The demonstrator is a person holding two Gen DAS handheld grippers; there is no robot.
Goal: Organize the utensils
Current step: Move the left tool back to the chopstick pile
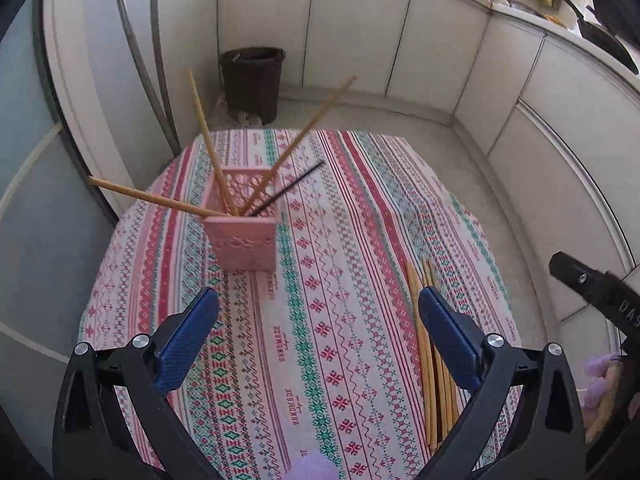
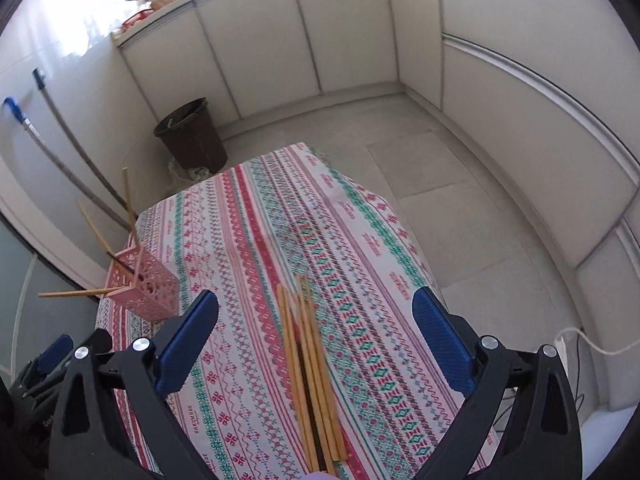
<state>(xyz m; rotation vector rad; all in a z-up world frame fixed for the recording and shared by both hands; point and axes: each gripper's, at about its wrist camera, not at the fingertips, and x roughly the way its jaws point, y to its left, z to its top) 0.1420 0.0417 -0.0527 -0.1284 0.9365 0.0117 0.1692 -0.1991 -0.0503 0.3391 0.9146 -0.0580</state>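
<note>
holder [image 1: 244,240]: pink, lattice-cut. chopsticks [image 2: 312,380]: tan, one black. cloth [image 1: 340,280]: white with red and green bands. bin [image 1: 252,80]: dark brown.

I stood in a kitchen corner lined with cream cabinet doors [image 2: 256,36] under a cluttered countertop [image 1: 520,0]. The floor [image 2: 460,184] was pale tile. A dark brown waste bin [image 2: 192,140] stood against the wall. Daylight entered at the upper left of the right wrist view.
</note>
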